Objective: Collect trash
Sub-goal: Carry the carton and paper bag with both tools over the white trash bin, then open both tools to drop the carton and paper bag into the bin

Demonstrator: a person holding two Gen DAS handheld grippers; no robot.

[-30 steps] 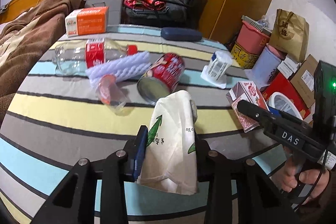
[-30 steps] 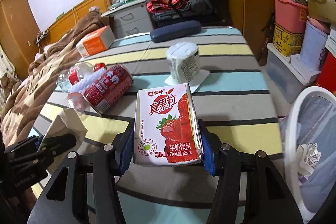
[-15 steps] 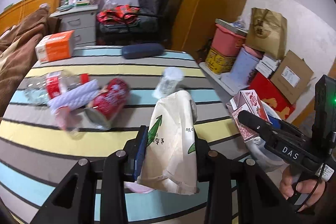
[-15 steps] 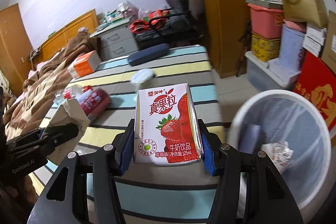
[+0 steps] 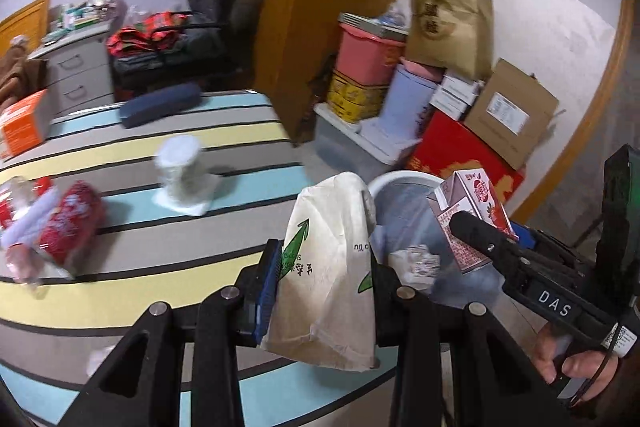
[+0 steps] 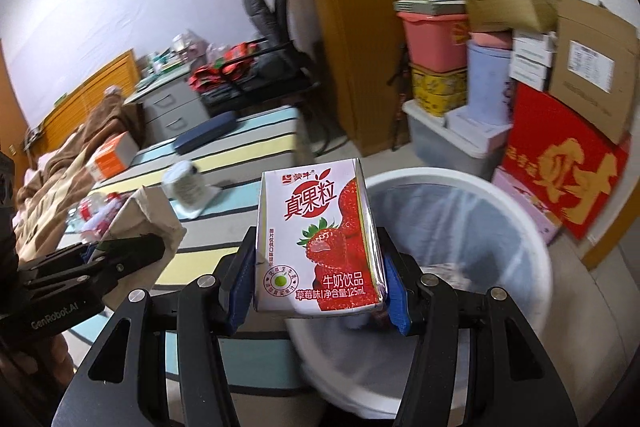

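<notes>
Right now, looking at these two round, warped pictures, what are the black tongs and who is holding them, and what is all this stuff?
No robot here: a person holds a two-finger grabber in each hand, and a wide-angle camera on each grabber looks along its fingers. One picture comes from the left gripper, which is shut on a crumpled paper bag. The other comes from the right gripper, shut on a strawberry milk carton. Each grabber also shows in the other's picture. Both hang near a white trash bin that already holds crumpled paper. Behind, on the striped bed cover, lie a red can, a white cup and a dark blue case.
</notes>
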